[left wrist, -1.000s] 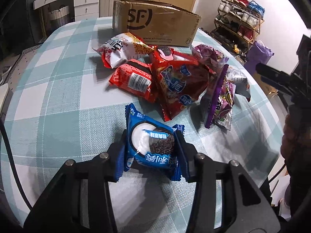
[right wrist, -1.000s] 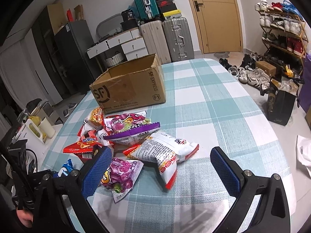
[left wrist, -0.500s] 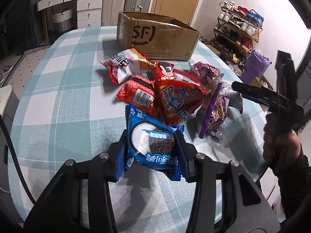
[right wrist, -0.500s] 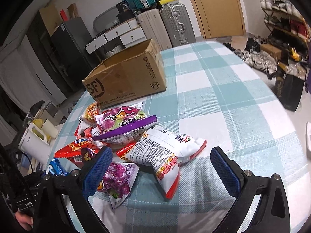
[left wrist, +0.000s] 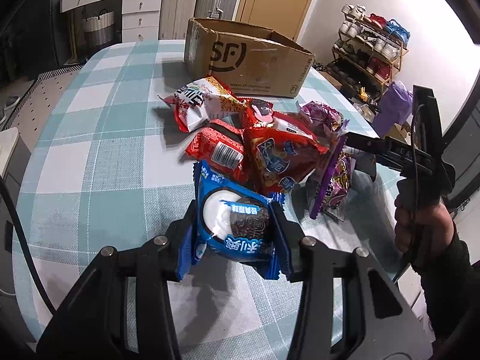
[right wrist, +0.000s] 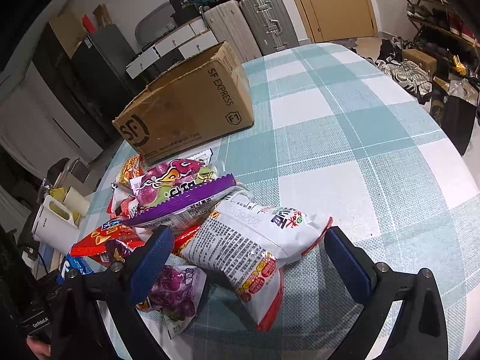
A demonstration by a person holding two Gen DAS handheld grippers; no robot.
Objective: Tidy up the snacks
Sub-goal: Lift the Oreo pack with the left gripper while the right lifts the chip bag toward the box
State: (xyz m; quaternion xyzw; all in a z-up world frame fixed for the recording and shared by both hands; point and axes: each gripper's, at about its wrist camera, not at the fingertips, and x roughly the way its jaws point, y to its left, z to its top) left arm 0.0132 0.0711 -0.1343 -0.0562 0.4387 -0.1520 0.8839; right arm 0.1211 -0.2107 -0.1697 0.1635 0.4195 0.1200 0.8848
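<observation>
My left gripper (left wrist: 234, 225) is shut on a blue Oreo packet (left wrist: 234, 222) and holds it above the checked tablecloth. Behind it lies a pile of snack bags: a big red bag (left wrist: 279, 153), a small red packet (left wrist: 219, 150), a red-and-white bag (left wrist: 198, 102) and purple bags (left wrist: 333, 174). An open SF cardboard box (left wrist: 249, 60) stands at the far side. My right gripper (right wrist: 249, 261) is open, low over a white snack bag (right wrist: 255, 240) that lies between its pads. A purple-edged bag (right wrist: 183, 198) and the box (right wrist: 186, 111) lie beyond.
The round table's edge (right wrist: 450, 162) curves away on the right, with bare tablecloth there. A white kettle (right wrist: 54, 225) stands off the table's left. Suitcases (right wrist: 264, 24), drawers and a shoe rack (left wrist: 372, 48) line the room. The right gripper and the hand holding it (left wrist: 420, 174) reach in from the right.
My left gripper has lifted the Oreo packet higher and nearer the pile. My right gripper has moved down and forward until its pads flank the white bag.
</observation>
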